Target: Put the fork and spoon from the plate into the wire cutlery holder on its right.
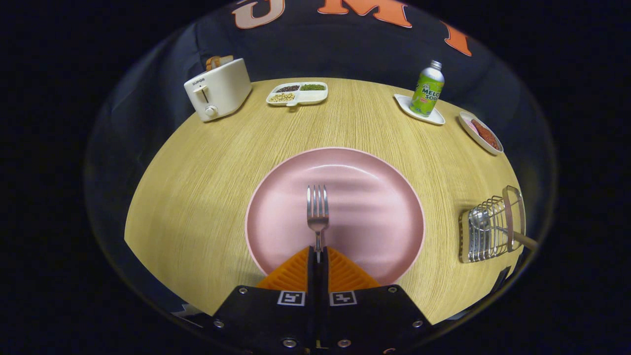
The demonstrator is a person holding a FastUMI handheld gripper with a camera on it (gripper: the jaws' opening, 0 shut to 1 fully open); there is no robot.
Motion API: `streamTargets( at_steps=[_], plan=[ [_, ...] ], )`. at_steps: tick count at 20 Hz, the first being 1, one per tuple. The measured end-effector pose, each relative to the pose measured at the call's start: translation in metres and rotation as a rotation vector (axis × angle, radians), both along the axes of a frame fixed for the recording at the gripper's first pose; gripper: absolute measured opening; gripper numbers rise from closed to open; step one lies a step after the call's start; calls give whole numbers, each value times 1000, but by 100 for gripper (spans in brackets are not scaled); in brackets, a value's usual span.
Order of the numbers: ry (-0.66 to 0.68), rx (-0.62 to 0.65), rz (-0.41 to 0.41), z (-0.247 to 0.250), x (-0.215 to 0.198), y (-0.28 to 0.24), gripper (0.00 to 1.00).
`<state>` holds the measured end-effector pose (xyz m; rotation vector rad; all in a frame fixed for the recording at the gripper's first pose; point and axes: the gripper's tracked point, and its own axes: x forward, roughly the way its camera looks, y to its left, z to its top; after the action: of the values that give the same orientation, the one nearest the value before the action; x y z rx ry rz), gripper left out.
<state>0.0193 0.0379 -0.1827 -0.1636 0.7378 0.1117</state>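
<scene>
The gripper [318, 254] points forward over the near rim of the round pink plate [374, 207], its orange ribbed fingers [291, 276] pressed together on the handle of the silver metal fork [318, 209], tines lying ahead on the plate. To the right stands the wire cutlery holder [488, 231], a steel spoon [480, 219] inside it. Far ahead-left, the cream toaster [219, 88] reads "SUPOR"; ahead-right, the green bottle [428, 89] reads "MELON SODA".

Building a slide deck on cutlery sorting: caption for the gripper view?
Gripper jaws shut on the fork handle over the pink plate; spoon already in the wire holder.
</scene>
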Motion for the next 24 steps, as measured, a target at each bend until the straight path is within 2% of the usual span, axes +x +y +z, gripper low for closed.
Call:
streamTargets(
  at_steps=[5, 13, 17, 24],
  plan=[
    [2, 48, 14, 25, -9, -17, 4],
    [-30, 12, -10, 77, -17, -73, 3],
    [-22, 34, -17, 97, -25, -94, 4],
    [49, -42, -47, 113, -47, -152, 4]
  ],
)
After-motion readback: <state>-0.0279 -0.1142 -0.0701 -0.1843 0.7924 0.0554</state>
